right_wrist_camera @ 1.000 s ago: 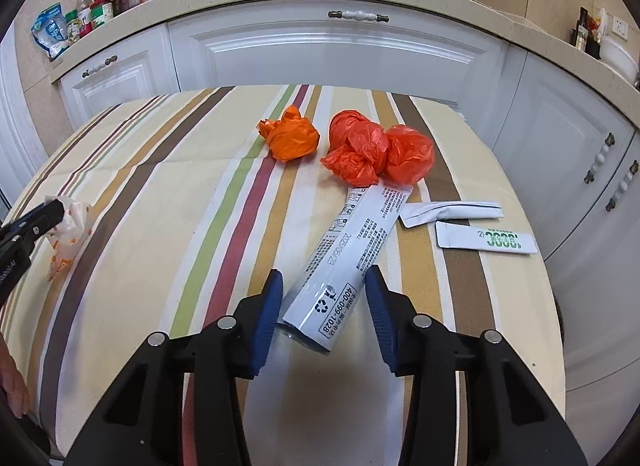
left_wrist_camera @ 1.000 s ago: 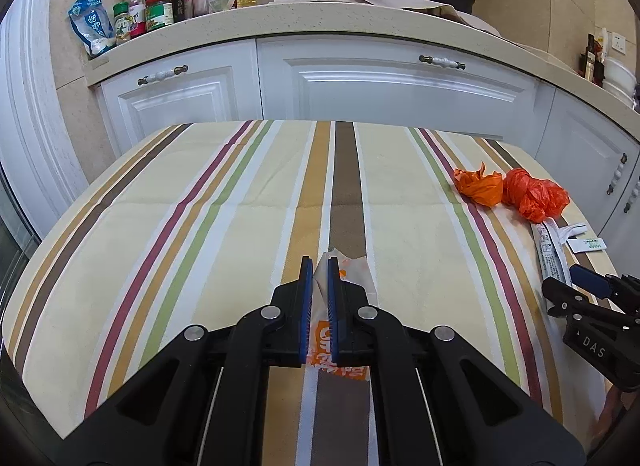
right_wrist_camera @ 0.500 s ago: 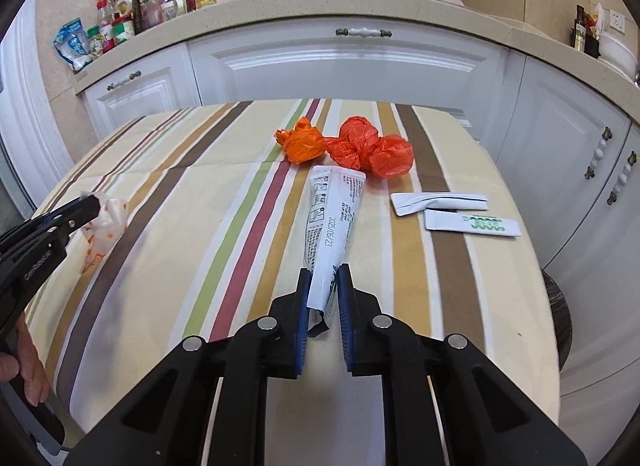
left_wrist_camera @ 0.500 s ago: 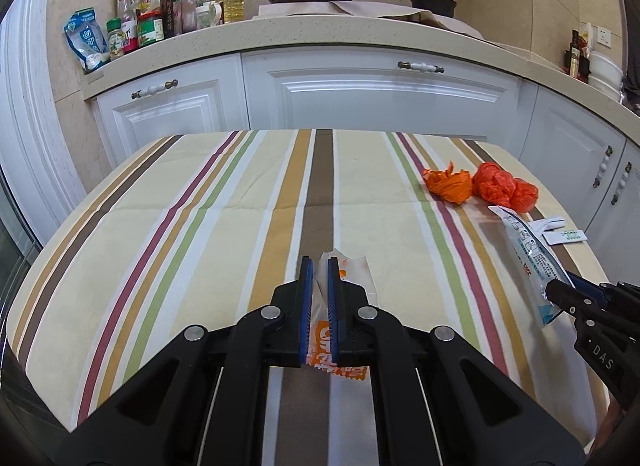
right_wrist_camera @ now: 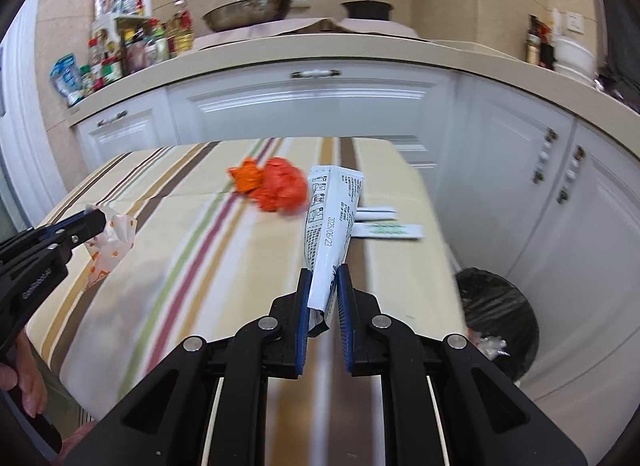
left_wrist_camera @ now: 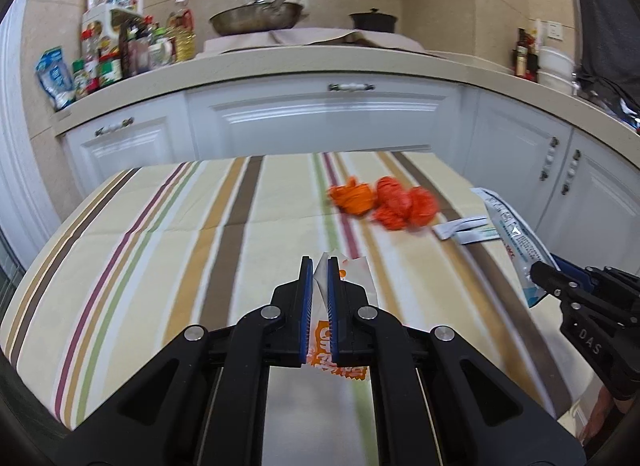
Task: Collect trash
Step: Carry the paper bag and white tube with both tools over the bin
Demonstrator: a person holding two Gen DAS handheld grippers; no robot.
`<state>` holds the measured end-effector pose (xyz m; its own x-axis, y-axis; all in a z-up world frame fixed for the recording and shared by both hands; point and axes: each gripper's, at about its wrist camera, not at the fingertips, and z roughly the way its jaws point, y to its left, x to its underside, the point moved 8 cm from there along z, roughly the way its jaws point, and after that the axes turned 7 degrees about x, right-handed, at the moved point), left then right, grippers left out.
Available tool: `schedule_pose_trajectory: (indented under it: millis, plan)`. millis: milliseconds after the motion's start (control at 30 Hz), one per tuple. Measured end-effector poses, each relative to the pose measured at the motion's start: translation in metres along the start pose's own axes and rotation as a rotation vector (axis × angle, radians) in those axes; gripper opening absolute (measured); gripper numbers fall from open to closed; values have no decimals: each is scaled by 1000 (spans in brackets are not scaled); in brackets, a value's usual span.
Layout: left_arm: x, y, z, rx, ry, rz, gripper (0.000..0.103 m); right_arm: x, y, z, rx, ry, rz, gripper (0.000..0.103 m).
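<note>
- Left gripper pinches an orange-printed wrapper; right gripper pinches a white tube pack, both lifted off the tabletop.
- Left to collect: orange bags and sachets far right.
- Bin near right.

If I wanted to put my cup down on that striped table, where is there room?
The whole left half of the striped table is bare, from the cabinet side to the near edge. There is also a bare strip between the two raised grippers. The far right corner is crowded: crumpled orange bags and two flat white packets lie close together there.
</note>
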<state>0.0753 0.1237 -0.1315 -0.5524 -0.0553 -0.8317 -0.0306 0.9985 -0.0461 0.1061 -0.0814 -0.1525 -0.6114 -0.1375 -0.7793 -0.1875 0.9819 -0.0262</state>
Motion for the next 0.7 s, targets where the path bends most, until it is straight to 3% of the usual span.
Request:
schedule_pose_trajectory:
  millis: [333,700]
  plan:
    - [-17,-103,25,156,-1,103,7,12,-92,-3,130,0,121,14]
    - [-26,-208,64,278,23,195,7,25,-177,0,250,-6,199,14]
